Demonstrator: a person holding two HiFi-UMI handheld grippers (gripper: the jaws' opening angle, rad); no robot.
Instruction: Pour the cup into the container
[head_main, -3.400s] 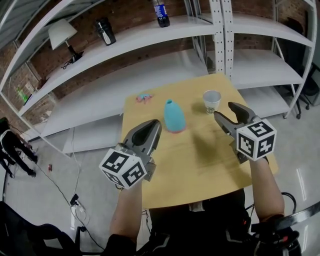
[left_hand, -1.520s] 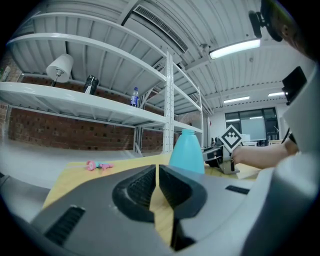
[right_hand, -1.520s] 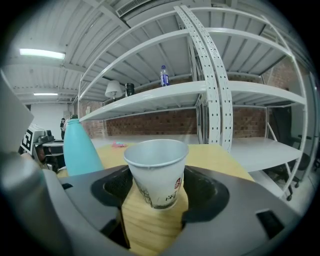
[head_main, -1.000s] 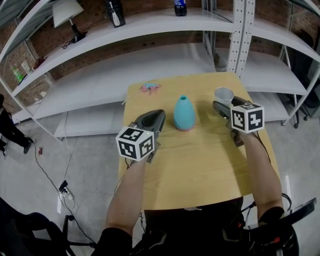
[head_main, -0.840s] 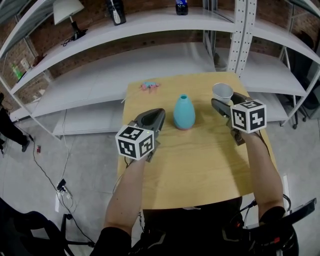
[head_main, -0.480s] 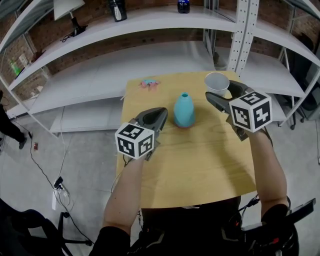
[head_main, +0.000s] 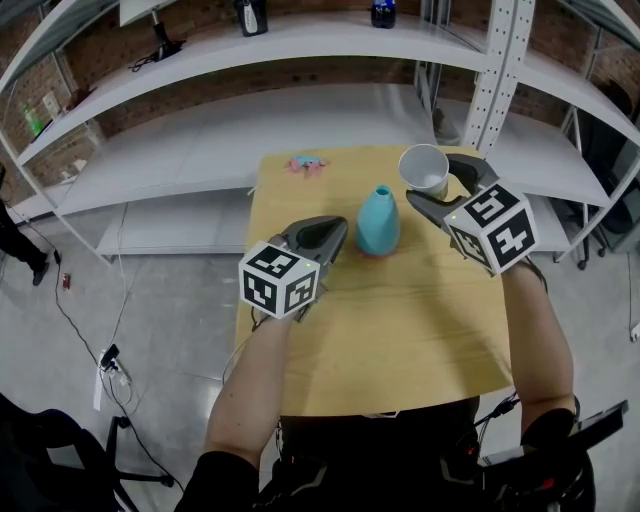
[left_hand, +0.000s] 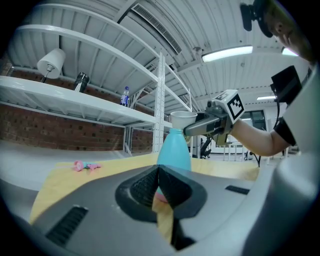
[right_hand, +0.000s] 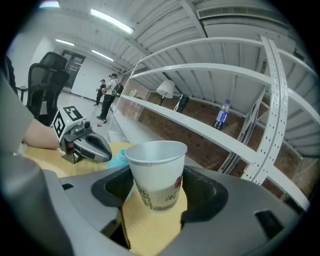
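Nearest the camera, the left gripper (head_main: 336, 229) sits low over the wooden table (head_main: 400, 330), jaws pressed together with nothing between them. Straight ahead of those jaws, just past the tips, stands the blue container (head_main: 378, 221), upright, with its narrow mouth on top and a pink base showing at the bottom. Over on the other side, the right gripper (head_main: 433, 182) has its jaws clamped on the white paper cup (right_hand: 157, 172), one on each side of the lower half, the open rim standing well clear above them. The cup is held up off the table, and seen from the left gripper it sits about level with the container's mouth, just beside it. What is inside the cup cannot be made out. Beyond the left jaws, off to their left at the table's far edge, lies a small pink thing (head_main: 306, 163). Behind all of it run white shelves (head_main: 300, 40) carrying a dark bottle (head_main: 382, 13).
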